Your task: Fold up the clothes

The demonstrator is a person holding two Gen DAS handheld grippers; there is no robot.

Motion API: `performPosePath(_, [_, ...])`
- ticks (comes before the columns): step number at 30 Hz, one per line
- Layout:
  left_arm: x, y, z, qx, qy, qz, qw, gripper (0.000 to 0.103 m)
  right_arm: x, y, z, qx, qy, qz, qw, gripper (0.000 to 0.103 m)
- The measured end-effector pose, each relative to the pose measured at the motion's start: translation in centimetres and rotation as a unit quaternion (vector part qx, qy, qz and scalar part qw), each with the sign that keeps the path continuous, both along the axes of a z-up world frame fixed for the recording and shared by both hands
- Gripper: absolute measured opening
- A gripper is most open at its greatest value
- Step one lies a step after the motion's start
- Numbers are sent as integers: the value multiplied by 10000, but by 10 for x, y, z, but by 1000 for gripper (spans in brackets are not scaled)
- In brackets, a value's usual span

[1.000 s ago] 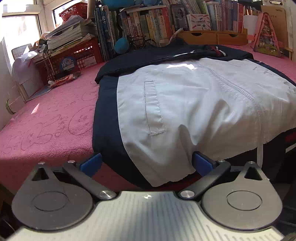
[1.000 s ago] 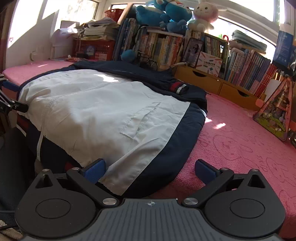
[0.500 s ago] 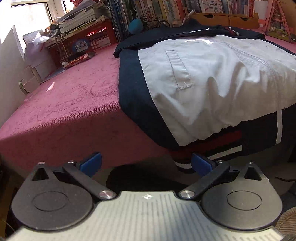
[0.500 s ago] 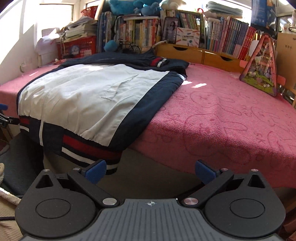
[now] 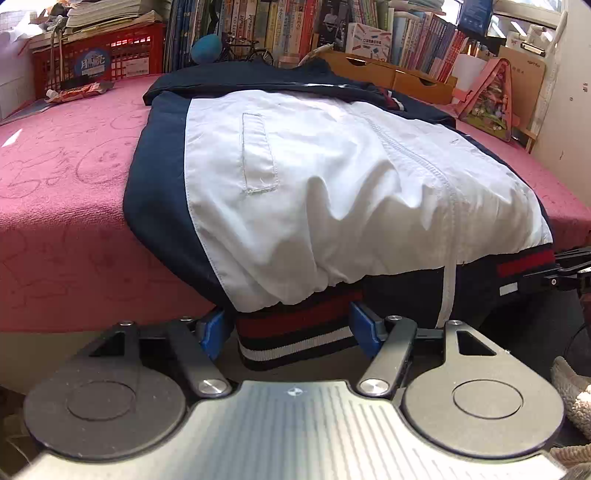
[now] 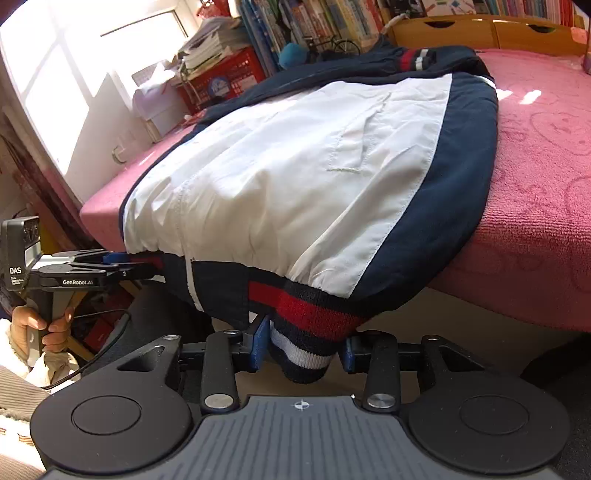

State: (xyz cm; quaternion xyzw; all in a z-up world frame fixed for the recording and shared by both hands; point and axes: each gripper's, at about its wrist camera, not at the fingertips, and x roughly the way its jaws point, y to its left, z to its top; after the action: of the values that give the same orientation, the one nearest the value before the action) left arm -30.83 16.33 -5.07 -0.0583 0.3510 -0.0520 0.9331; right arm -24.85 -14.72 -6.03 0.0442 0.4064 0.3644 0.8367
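A white jacket (image 5: pixel 332 184) with navy sides lies front up on the pink cover (image 5: pixel 55 192). Its red, white and navy ribbed hem (image 5: pixel 295 321) hangs over the front edge. My left gripper (image 5: pixel 290 330) straddles the hem's left corner. Its jaws are closing, and the rib between the blue pads (image 5: pixel 214 332) is still flat. In the right wrist view the jacket (image 6: pixel 295 166) fills the middle. My right gripper (image 6: pixel 303 349) is closing on the right corner of the hem (image 6: pixel 306 314), which bunches between its pads. A hand (image 6: pixel 37 325) holds the left gripper (image 6: pixel 122 258) at the far left.
A red crate (image 5: pixel 99 62) with stacked papers, rows of books (image 5: pixel 295 26), a wooden drawer box (image 5: pixel 388 74) and a pink triangular stand (image 5: pixel 487 103) line the back. A snack wrapper (image 5: pixel 77 90) lies at the back left. The cover's front edge drops off just ahead of both grippers.
Both grippers came in from below the edge onto the hanging hem. Their jaws narrowed from wide open, so that each now has a corner of the hem between its pads.
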Motion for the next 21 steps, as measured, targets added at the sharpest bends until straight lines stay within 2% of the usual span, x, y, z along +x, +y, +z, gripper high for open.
performPosePath(2, [-7, -4, 15, -142, -187, -174, 9996, 63, -9, 1, 21, 190, -134, 129, 9996, 25])
performPosePath(5, [-3, -11, 40, -236, -531, -386, 9976, 63, -8, 6, 59, 675, -500, 171, 9963, 19])
performPosePath(7, [5, -16, 57, -237, -791, -554, 9950, 63, -7, 10, 84, 988, -741, 199, 9921, 18])
performPosePath(9, [25, -19, 76, -173, -1161, -709, 9906, 64, 13, 23, 102, 1079, -926, 216, 9896, 17])
performPosePath(12, [58, -25, 96, -13, -1523, -758, 9854, 67, 60, 49, 112, 840, -989, 34, 9915, 15])
performPosePath(13, [66, -27, 99, 77, -1594, -748, 9844, 71, 77, 56, 112, 801, -971, -87, 9920, 14])
performPosePath(15, [87, -34, 105, 439, -1741, -625, 9818, 78, 110, 65, 114, 735, -915, -349, 9925, 12])
performPosePath(18, [111, -38, 110, 952, -1816, -372, 9781, 79, 158, 69, 111, 624, -999, -1027, 9877, 11])
performPosePath(21, [117, -31, 113, 962, -1866, -289, 9773, 85, 197, 60, 106, 777, -812, -1353, 9844, 11])
